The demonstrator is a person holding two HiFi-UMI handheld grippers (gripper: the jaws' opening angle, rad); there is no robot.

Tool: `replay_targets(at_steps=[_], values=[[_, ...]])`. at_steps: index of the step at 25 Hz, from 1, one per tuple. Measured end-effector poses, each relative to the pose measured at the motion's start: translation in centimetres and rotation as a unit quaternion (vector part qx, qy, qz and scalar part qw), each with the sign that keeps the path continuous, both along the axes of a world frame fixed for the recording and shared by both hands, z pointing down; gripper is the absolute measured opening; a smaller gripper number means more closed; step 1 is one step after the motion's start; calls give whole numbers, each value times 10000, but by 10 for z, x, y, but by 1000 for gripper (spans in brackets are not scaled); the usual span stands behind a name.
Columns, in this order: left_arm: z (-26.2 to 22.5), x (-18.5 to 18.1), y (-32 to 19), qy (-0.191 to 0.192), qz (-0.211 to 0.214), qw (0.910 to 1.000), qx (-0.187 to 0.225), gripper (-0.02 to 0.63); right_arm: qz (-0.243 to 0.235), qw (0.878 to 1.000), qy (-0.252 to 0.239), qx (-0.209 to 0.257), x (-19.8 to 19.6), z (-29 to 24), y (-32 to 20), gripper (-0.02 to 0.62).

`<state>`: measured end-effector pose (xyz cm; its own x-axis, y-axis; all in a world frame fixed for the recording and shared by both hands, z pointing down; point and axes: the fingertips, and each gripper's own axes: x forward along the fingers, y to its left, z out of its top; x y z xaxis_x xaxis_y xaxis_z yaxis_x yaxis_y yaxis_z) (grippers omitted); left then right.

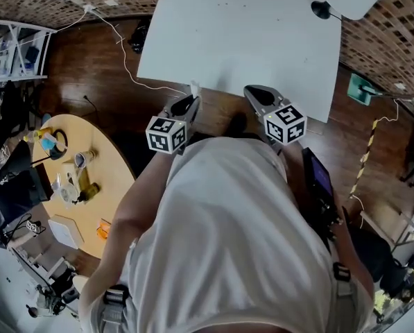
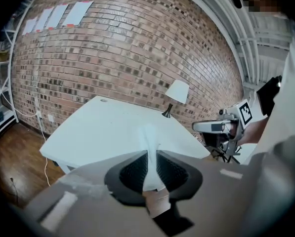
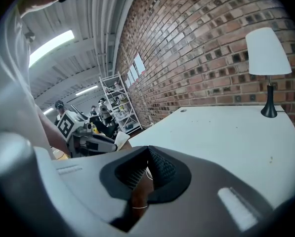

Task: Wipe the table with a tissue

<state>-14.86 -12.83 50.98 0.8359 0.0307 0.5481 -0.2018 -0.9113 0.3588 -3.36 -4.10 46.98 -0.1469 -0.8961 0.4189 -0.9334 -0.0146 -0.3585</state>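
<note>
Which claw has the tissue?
The left claw: a white tissue is pinched between its jaws. The right claw has nothing between its closed jaws.

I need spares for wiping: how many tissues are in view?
1: the tissue, pinched between the jaws of the left gripper. Others may hide among the round table's clutter.

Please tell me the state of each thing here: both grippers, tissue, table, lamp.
Left gripper: shut on the tissue.
Right gripper: shut, empty.
Tissue: clamped, its end sticking out past the tips.
Table: touched by neither gripper.
Lamp: upright on the table.
</note>
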Motion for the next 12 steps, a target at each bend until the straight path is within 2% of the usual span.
replay_targets(at_steps=[4,7,12], values=[[-4,26,3,-80,5,9999,98,58,98,9999,-105,37,23,5,15,8],[-1,37,8,-172,219,9995,153,58,279,9995,-145,31,31,10,29,8],[-5,54,-8,-179,343,9989,277,60,532,9984,-153,99,47,10,26,8]])
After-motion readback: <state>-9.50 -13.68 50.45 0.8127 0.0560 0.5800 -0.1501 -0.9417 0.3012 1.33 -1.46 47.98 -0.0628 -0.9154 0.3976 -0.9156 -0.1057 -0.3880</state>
